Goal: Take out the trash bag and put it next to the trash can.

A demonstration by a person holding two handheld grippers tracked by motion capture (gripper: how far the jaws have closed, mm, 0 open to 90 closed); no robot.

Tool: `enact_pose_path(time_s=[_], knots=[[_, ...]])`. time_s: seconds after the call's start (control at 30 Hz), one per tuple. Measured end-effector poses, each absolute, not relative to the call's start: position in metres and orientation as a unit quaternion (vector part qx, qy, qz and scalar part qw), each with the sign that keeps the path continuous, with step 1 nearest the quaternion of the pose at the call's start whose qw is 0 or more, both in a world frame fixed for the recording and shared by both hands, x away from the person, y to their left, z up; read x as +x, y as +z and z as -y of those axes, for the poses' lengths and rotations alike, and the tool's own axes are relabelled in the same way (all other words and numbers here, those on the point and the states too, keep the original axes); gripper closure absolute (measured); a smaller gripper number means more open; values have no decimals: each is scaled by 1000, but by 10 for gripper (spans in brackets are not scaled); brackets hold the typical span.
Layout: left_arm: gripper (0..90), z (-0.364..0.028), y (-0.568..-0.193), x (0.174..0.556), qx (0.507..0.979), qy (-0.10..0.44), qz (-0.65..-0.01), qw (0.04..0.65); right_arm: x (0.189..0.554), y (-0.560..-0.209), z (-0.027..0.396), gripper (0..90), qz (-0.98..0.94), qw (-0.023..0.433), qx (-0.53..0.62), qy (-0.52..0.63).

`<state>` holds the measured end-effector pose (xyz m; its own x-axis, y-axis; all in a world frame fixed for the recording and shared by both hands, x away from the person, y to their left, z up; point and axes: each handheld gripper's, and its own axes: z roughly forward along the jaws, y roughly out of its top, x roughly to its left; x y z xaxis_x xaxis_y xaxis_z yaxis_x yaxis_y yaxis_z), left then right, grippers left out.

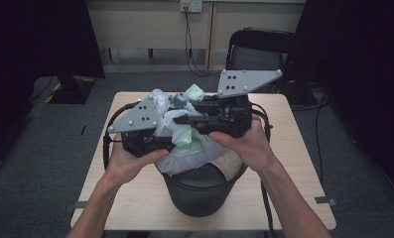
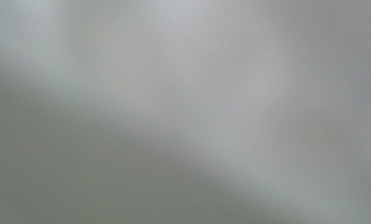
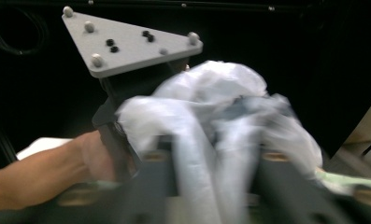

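Work in hand: I am tying the top of a white bin liner (image 1: 194,148) that is sitting in a black bin (image 1: 202,191) on the small wooden table (image 1: 294,163).
Left gripper (image 1: 157,131): I am holding it at the liner's gathered top, pointing toward my right gripper; its camera is pressed against pale plastic, so I cannot tell whether its jaws are spread or pinching.
Right gripper (image 1: 184,120): I am pointing it toward my left gripper, and in the right gripper view 2 twisted strands of liner (image 3: 206,158) are running down between its jaws; blur is hiding whether the pads are pressing on them, so I cannot tell.
Liner's place: the bunched top is sitting between my 2 grippers, above the bin's mouth; the rest is draping into the bin below them.
Done so far: I am judging that the top is gathered into strands and crossed.
Left to do: no tight knot is showing, so pulling it closed is remaining.
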<state>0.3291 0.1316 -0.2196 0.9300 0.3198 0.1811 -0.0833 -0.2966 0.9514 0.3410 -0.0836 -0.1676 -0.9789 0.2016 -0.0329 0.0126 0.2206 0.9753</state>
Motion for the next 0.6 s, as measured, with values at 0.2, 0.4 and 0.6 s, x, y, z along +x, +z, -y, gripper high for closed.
enact_pose_path(time_s=[0.2,0.4,0.6], knots=[[850,-135,-225,336,779,150,-84,604,349,-171,101,269,-768,85,100,627],[852,-153,-220,345,743,118,-100,651,356,-181,122,195,-769,77,104,626],[852,-152,-216,345,733,102,-97,665,361,-196,117,157,-777,41,94,621]])
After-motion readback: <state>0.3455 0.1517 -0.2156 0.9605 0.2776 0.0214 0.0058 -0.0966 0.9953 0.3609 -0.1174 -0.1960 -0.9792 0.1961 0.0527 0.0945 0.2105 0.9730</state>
